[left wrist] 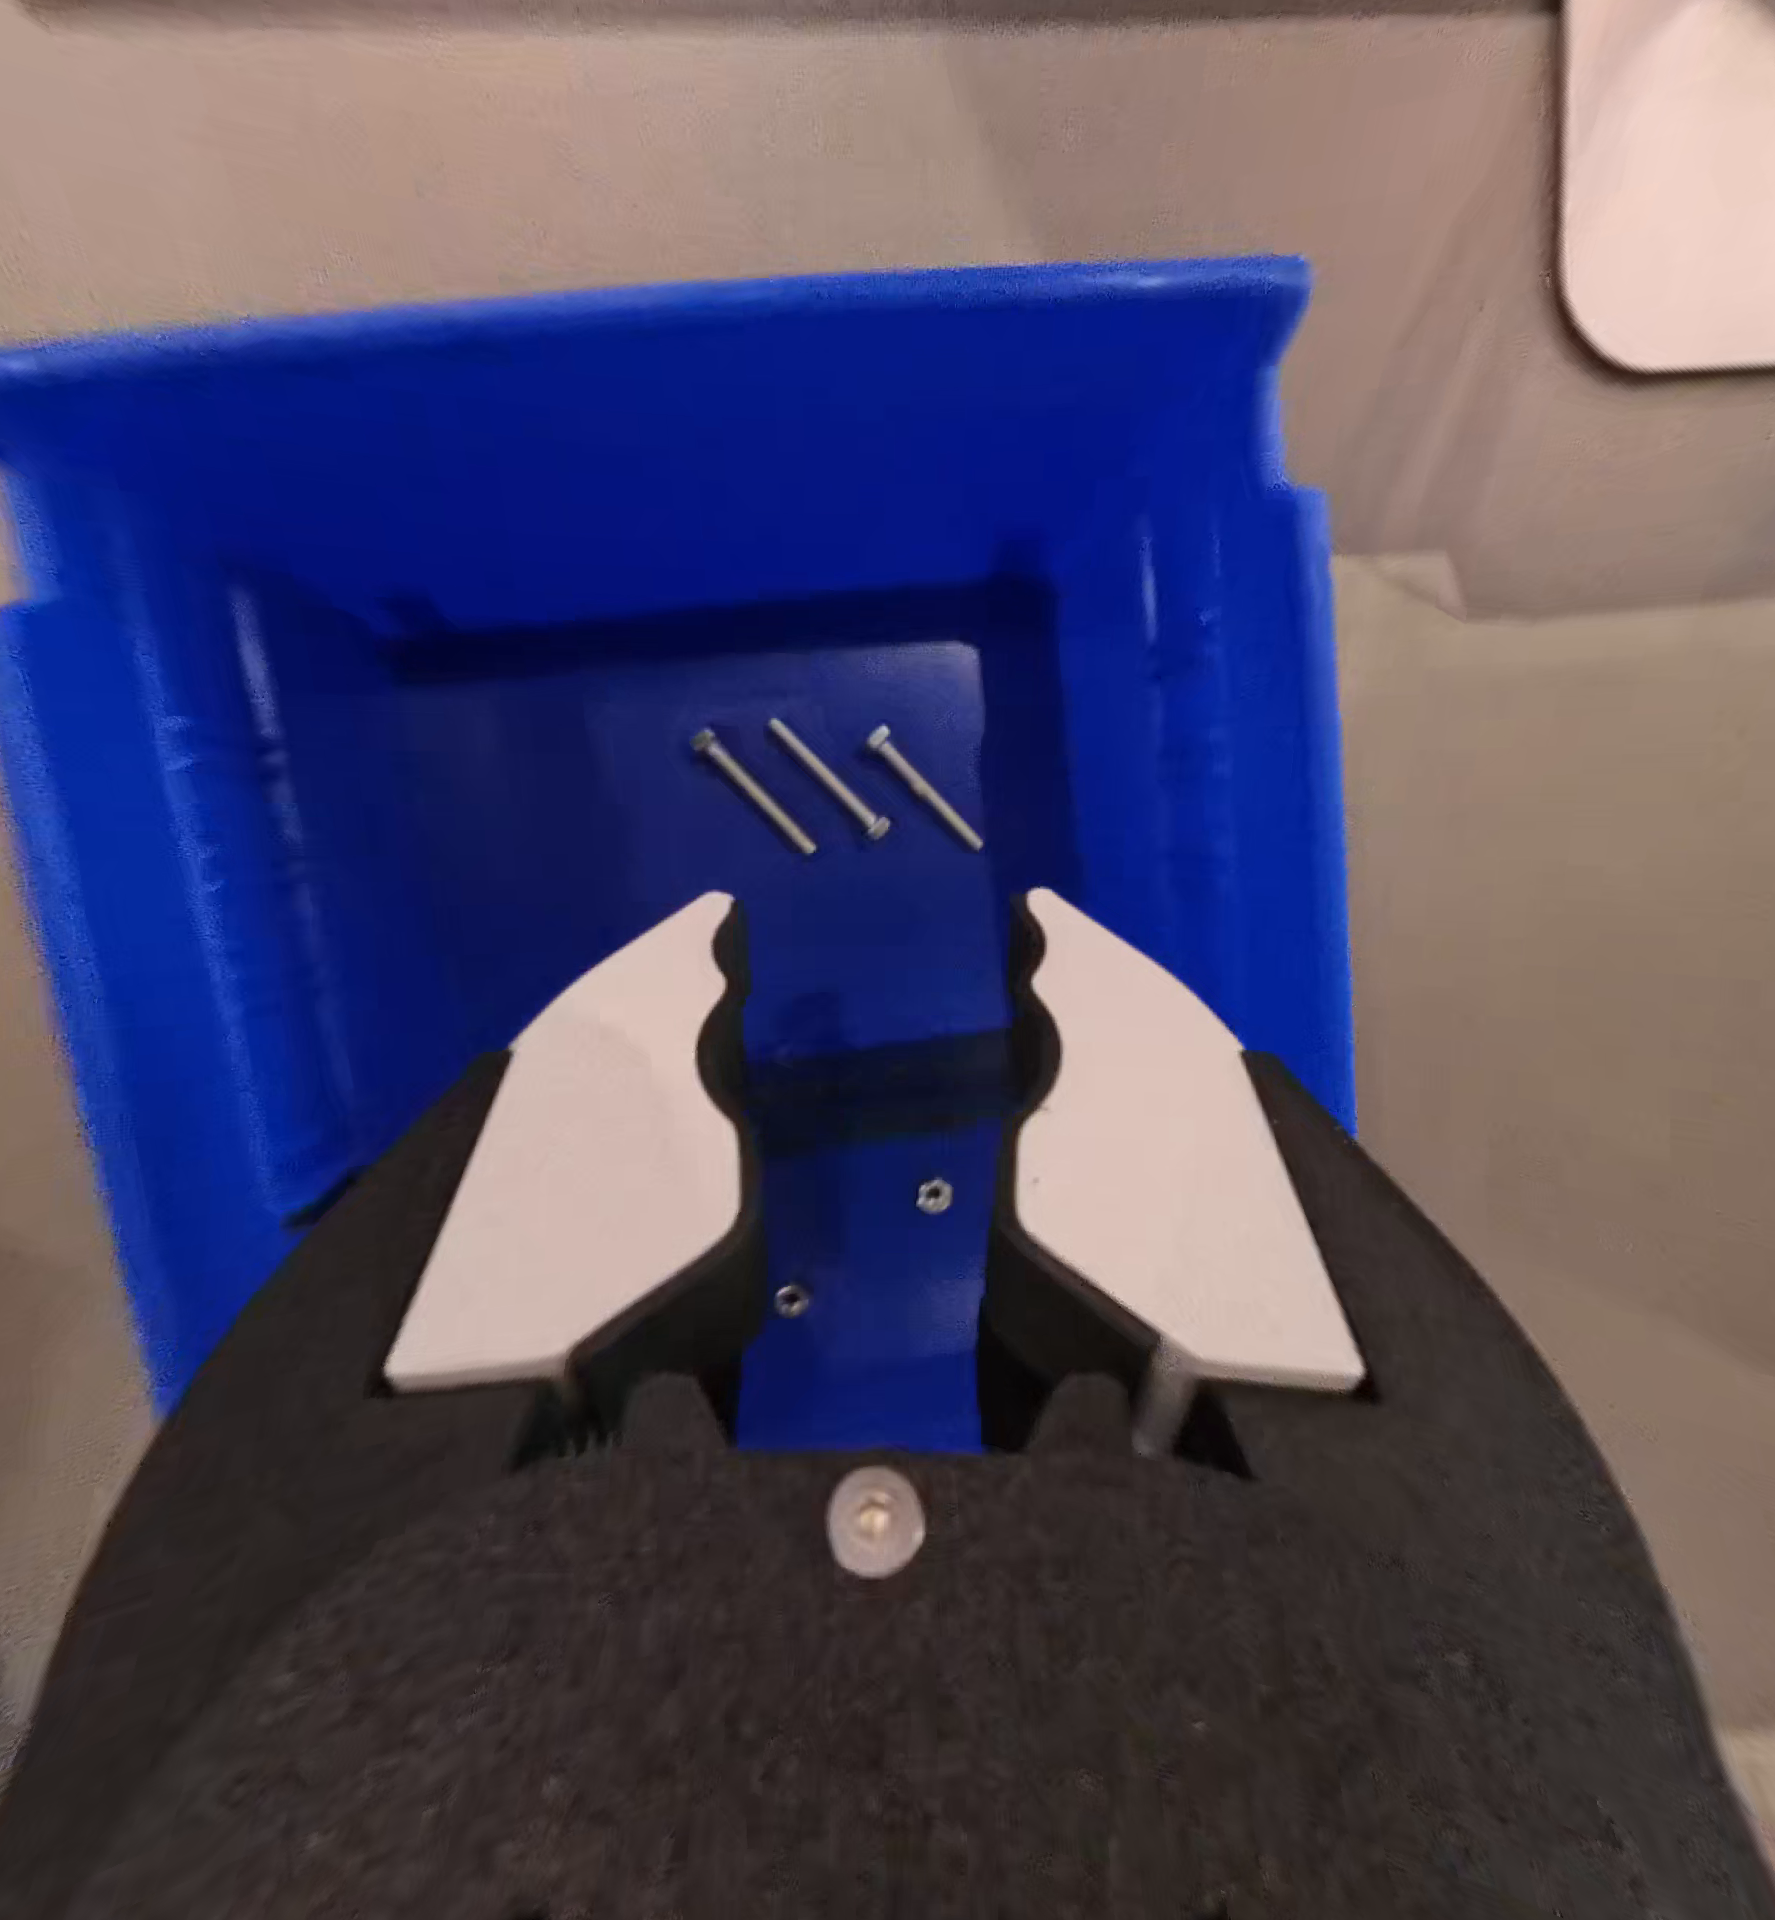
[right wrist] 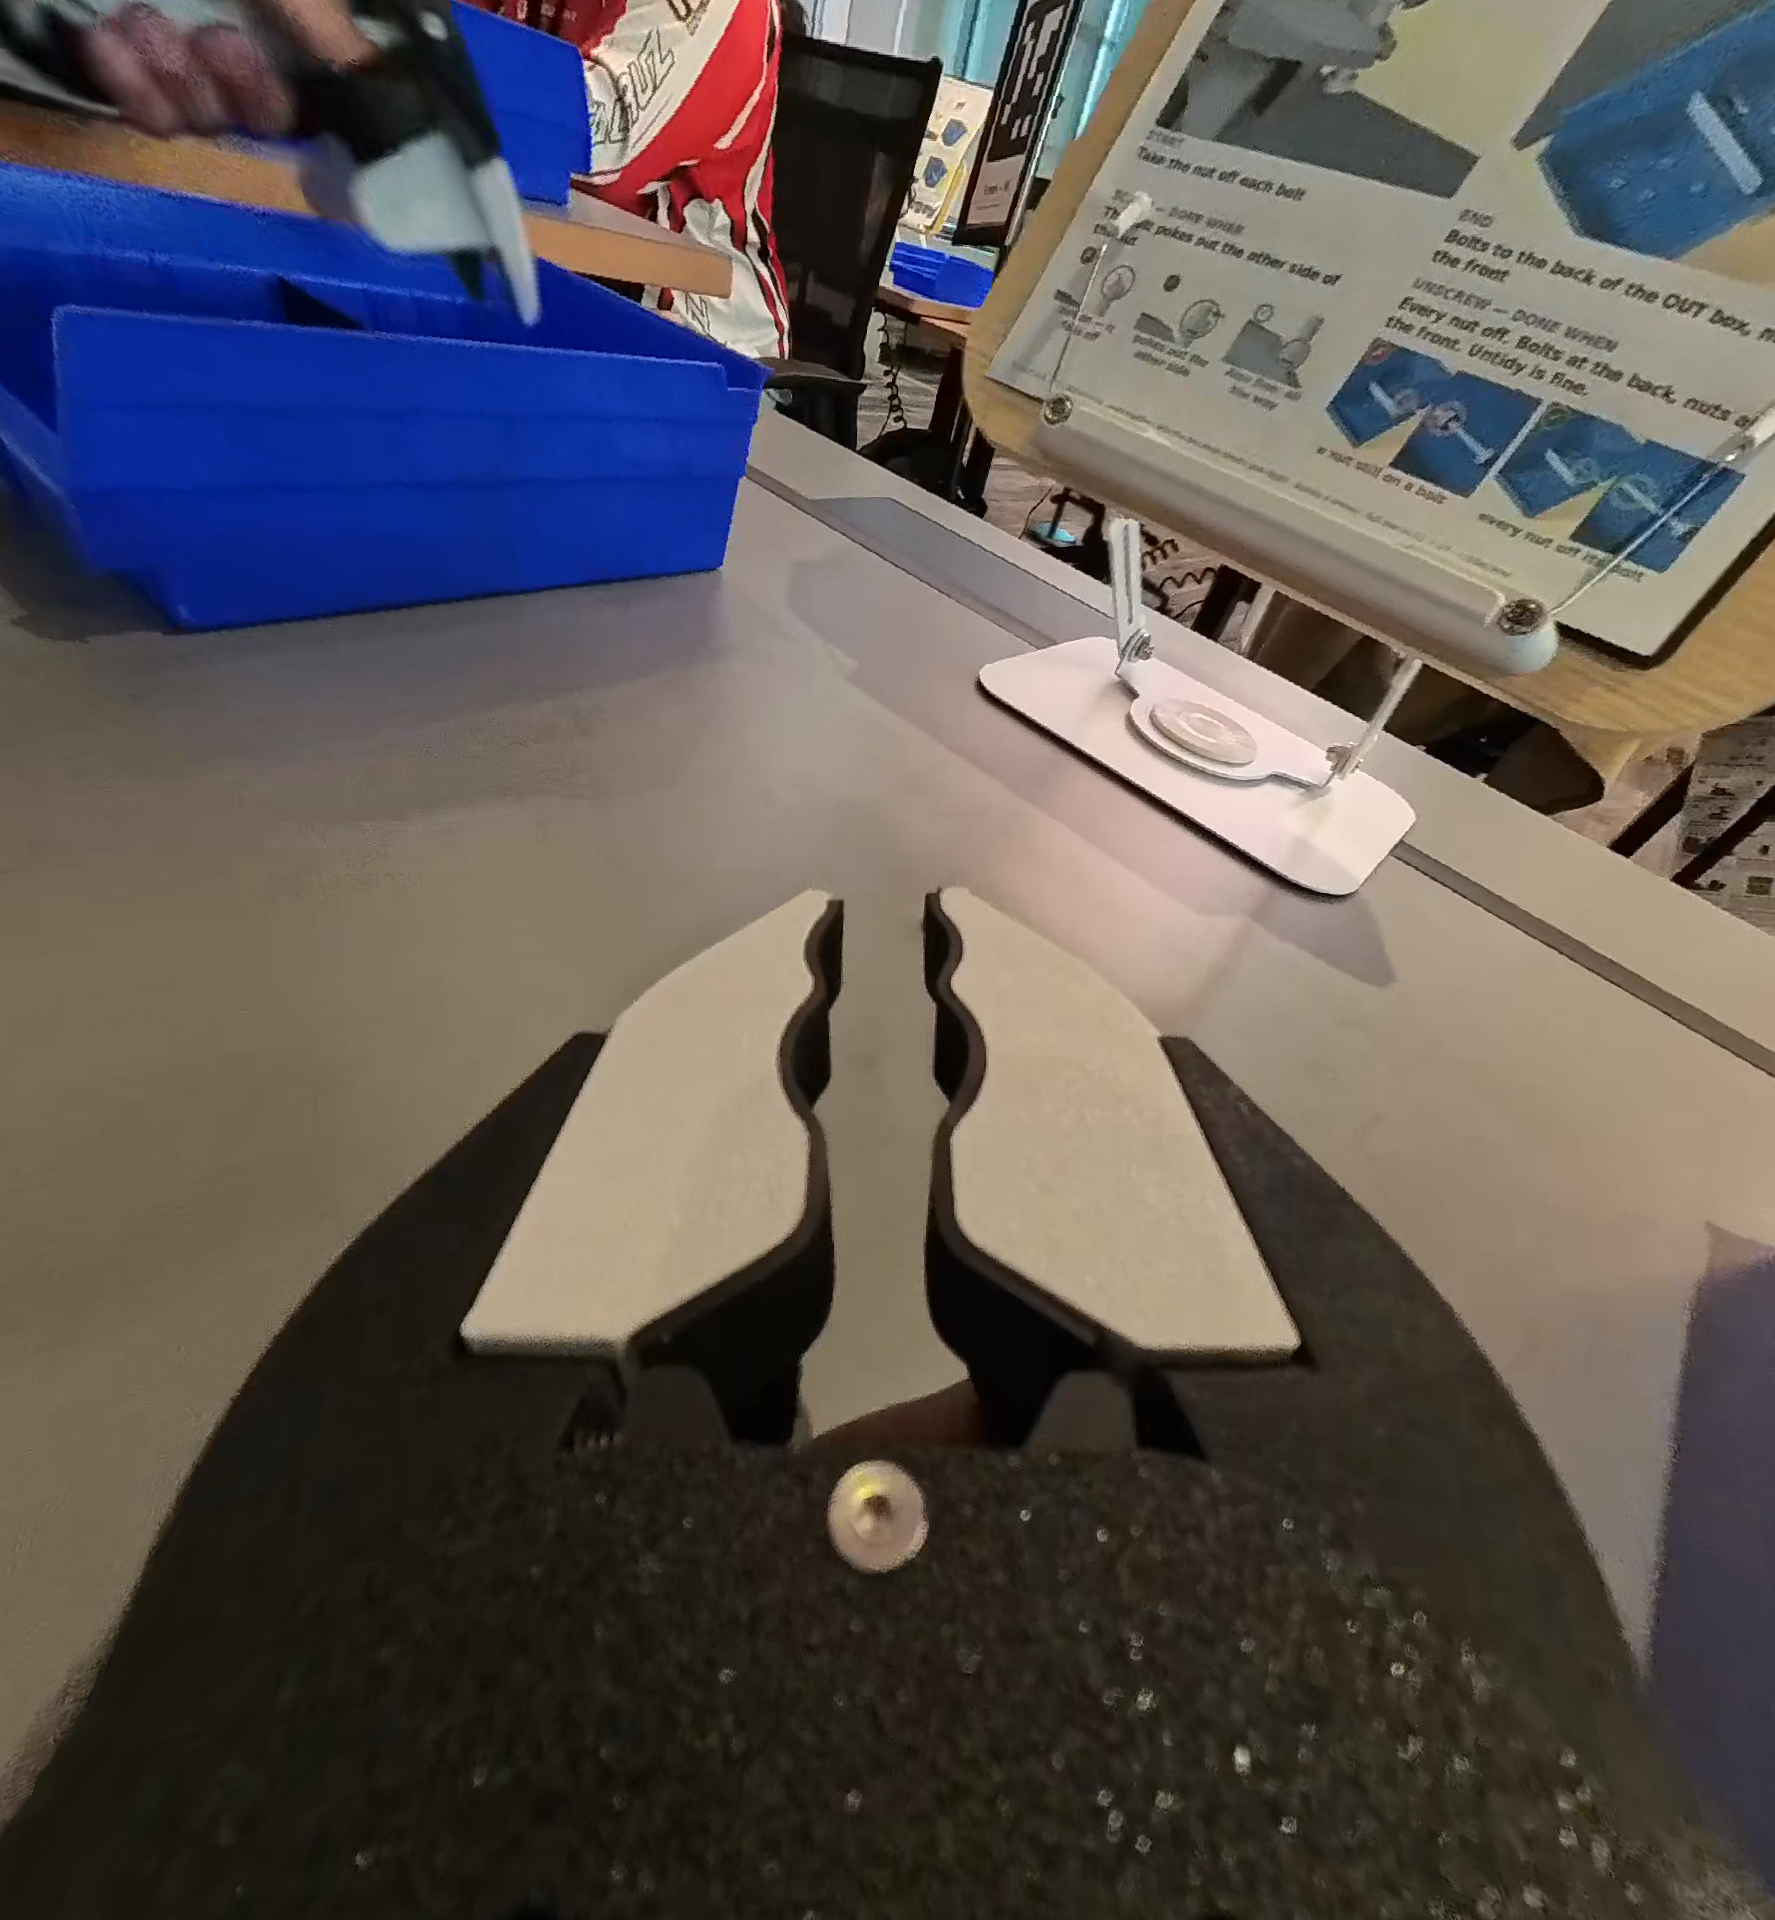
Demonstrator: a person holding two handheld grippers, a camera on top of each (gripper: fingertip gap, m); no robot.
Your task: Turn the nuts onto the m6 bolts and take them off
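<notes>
Bolts [left wrist: 836,784] lie loose in the blue bin [left wrist: 602,343], beyond the spread left gripper [left wrist: 878,904].

Three bolts rest side by side on the bin floor, slanted, just past the left fingertips and untouched by them; two nuts [left wrist: 933,1197] sit apart from the bolts in the nearer compartment, seen through the gap between the fingers. Nothing is between the pads. Over the grey table [right wrist: 447,883], the right gripper [right wrist: 883,904] hangs well away from the bin, its jaws narrowly parted on air, with a white stand [right wrist: 1205,748] off to its right.
</notes>
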